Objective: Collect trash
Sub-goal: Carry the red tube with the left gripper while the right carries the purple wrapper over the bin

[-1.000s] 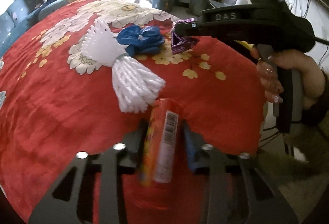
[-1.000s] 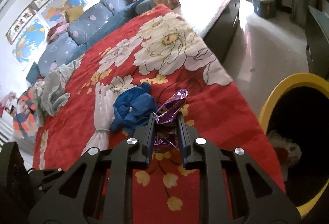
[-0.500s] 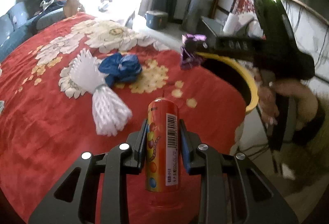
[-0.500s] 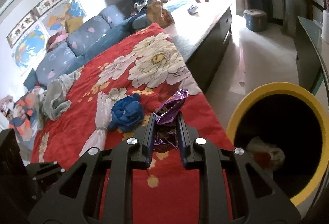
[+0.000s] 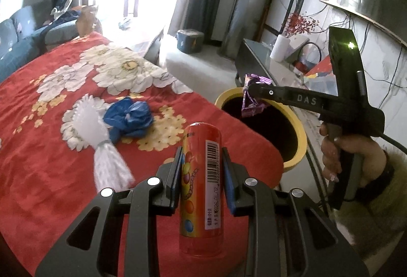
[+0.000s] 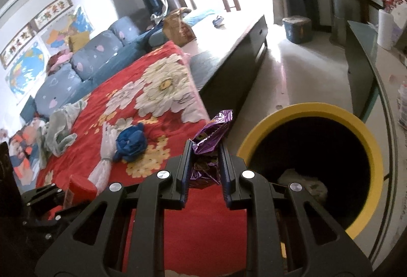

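My left gripper [image 5: 202,170] is shut on an orange candy tube [image 5: 201,183] with a barcode, held upright above the red floral blanket [image 5: 51,162]. My right gripper [image 6: 204,162] is shut on a crumpled purple wrapper [image 6: 211,139]; in the left wrist view that wrapper [image 5: 250,101] hangs over the near rim of the yellow-rimmed trash bin [image 5: 300,129]. The bin [image 6: 366,139] stands on the floor beside the blanket's edge, with pale trash [image 6: 302,183] inside. A blue crumpled bag [image 5: 129,119] and a white bundled tassel [image 5: 101,144] lie on the blanket.
A grey cloth [image 6: 58,129] lies at the blanket's far left. A blue sofa [image 6: 84,68] runs behind. A dark low cabinet [image 6: 229,66] and a glass-topped table [image 6: 366,63] flank the floor; a small blue bucket [image 6: 297,27] stands farther back.
Both grippers lifted and moved right toward the bin. The candy tube rose off the blanket in my left gripper. The purple wrapper went from above the blanket to the bin's rim.
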`<state>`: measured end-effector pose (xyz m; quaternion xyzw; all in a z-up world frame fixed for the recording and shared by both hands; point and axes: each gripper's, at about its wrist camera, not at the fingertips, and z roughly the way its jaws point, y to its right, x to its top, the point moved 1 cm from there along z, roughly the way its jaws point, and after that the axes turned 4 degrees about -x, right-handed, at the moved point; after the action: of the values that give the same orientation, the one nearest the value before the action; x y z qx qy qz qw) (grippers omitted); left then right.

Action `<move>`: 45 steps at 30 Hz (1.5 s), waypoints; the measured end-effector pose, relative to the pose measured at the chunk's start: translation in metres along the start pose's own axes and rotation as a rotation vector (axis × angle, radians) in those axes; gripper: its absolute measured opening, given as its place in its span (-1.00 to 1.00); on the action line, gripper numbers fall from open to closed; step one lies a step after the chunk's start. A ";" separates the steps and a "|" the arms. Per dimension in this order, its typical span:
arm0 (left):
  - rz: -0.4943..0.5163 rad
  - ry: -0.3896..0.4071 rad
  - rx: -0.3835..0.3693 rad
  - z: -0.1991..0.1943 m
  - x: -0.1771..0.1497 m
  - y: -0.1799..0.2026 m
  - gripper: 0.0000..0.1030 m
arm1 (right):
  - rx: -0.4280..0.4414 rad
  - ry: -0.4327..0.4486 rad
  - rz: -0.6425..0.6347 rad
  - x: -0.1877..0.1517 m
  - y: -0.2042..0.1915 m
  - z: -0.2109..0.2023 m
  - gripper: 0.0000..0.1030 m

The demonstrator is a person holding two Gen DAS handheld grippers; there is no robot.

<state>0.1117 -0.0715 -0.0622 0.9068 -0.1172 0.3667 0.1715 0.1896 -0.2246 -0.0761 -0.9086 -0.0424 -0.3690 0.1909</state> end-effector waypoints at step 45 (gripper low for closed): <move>0.196 -0.104 -0.080 0.131 0.047 0.101 -0.48 | -0.196 -0.010 0.255 -0.025 0.147 -0.007 -0.70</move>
<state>0.1926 -0.2197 -0.0939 0.9011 -0.2287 0.3294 0.1648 0.1990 -0.3619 -0.1350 -0.9228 0.1085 -0.3395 0.1461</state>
